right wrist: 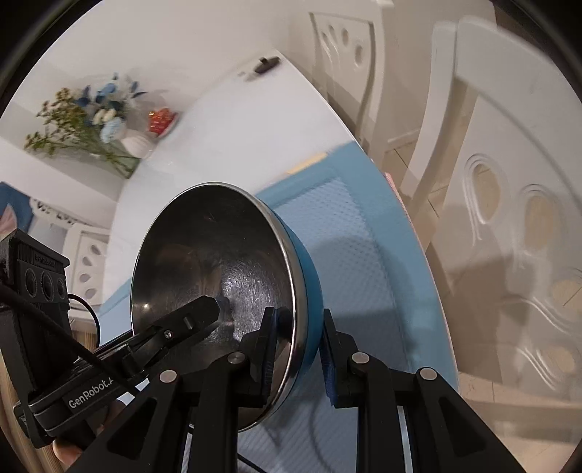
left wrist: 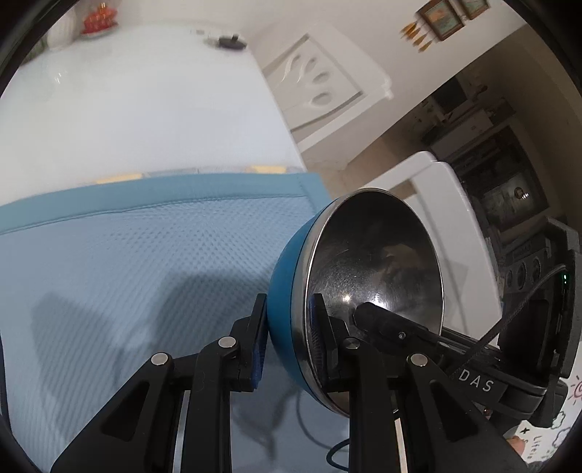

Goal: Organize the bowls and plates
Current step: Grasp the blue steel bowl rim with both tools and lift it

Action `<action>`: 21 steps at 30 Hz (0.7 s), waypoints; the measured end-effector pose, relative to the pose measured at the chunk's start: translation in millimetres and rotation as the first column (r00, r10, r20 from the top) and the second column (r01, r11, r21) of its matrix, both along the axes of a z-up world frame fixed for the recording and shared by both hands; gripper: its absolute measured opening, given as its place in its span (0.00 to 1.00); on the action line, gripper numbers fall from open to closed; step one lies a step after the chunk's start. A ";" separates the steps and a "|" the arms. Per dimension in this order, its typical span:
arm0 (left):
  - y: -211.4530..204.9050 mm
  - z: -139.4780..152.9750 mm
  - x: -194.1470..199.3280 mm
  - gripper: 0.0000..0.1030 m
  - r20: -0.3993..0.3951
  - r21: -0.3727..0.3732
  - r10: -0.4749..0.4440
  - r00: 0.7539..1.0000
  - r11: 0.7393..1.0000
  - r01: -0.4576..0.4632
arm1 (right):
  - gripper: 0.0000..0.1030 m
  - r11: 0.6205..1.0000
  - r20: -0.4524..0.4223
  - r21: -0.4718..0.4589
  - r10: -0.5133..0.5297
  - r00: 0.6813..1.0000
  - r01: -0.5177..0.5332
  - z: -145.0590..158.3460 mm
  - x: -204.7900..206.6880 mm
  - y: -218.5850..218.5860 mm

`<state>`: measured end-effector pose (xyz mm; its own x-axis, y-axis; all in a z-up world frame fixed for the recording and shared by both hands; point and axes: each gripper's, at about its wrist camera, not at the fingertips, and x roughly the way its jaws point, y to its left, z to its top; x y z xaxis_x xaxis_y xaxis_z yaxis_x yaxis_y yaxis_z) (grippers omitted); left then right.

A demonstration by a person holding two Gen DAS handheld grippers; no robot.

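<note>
Nearest the left wrist camera, the left gripper (left wrist: pixel 287 338) was closed on the rim of a single bowl (left wrist: pixel 374 262), one blue-padded finger pressed on its blue outer wall and the other finger inside on the steel. Seen from the right wrist camera, the right gripper (right wrist: pixel 298 342) pinched the same bowl (right wrist: pixel 214 269) the same way, with one pad inside the steel and one on the blue shell. So two grippers held one bowl, each on its own stretch of rim. In the left view the right gripper's finger reached into the steel hollow from about 4 o'clock; in the right view the left gripper's finger came in from about 8 o'clock.

Tipped on edge and clear of the mat, the bowl turned its mouth toward 3 o'clock in the left view and toward 9 o'clock in the right view. Being round, it had no long axis; its rim read as a tall oval running from roughly 12 to 6 o'clock.

Beyond it lay one blue waffle-textured mat (left wrist: pixel 127 254) on one white table (left wrist: pixel 145 109). Far off at 11 o'clock stood one red dish (left wrist: pixel 98 22); in the right view one vase of blue and white flowers (right wrist: pixel 105 116) stood at 10 o'clock. Two white chairs (right wrist: pixel 516 218) showed past the table edge at 2 o'clock
</note>
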<state>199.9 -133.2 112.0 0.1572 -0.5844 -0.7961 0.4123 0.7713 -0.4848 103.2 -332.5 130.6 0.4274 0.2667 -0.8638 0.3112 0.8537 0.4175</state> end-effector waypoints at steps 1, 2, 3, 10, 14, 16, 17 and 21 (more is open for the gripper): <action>4.5 10.5 -9.3 0.18 0.014 -0.003 0.003 1.000 1.000 -0.003 | 0.20 1.000 0.010 -0.003 0.004 1.000 -0.004 9.1 -7.1 2.2; 7.1 19.0 -15.3 0.18 0.024 -0.008 0.006 1.000 1.000 -0.006 | 0.20 1.000 0.020 -0.006 0.008 1.000 -0.008 18.1 -13.8 5.8; 11.9 29.3 -24.8 0.18 0.036 -0.016 0.013 0.999 1.000 -0.012 | 0.20 1.000 0.031 -0.009 0.012 0.999 -0.012 30.2 -24.0 10.3; 44.8 73.6 -82.6 0.18 0.096 -0.057 0.062 0.993 0.997 -0.057 | 0.22 0.998 0.066 -0.039 0.056 0.996 -0.053 77.8 -75.1 43.7; 62.7 88.9 -108.4 0.18 0.112 -0.070 0.098 0.989 0.993 -0.090 | 0.23 0.997 0.072 -0.039 0.074 0.995 -0.071 94.3 -100.1 62.3; 71.6 95.4 -117.7 0.18 0.109 -0.083 0.122 0.987 0.990 -0.113 | 0.23 0.996 0.079 -0.040 0.085 0.993 -0.082 101.4 -110.0 73.1; 77.3 98.8 -122.2 0.18 0.102 -0.099 0.140 0.985 0.987 -0.130 | 0.23 0.995 0.081 -0.038 0.091 0.993 -0.088 103.7 -115.0 76.8; 93.7 109.3 -140.4 0.18 0.125 -0.117 0.183 0.975 0.979 -0.168 | 0.23 0.993 0.097 -0.005 0.114 0.989 -0.114 115.8 -132.6 93.6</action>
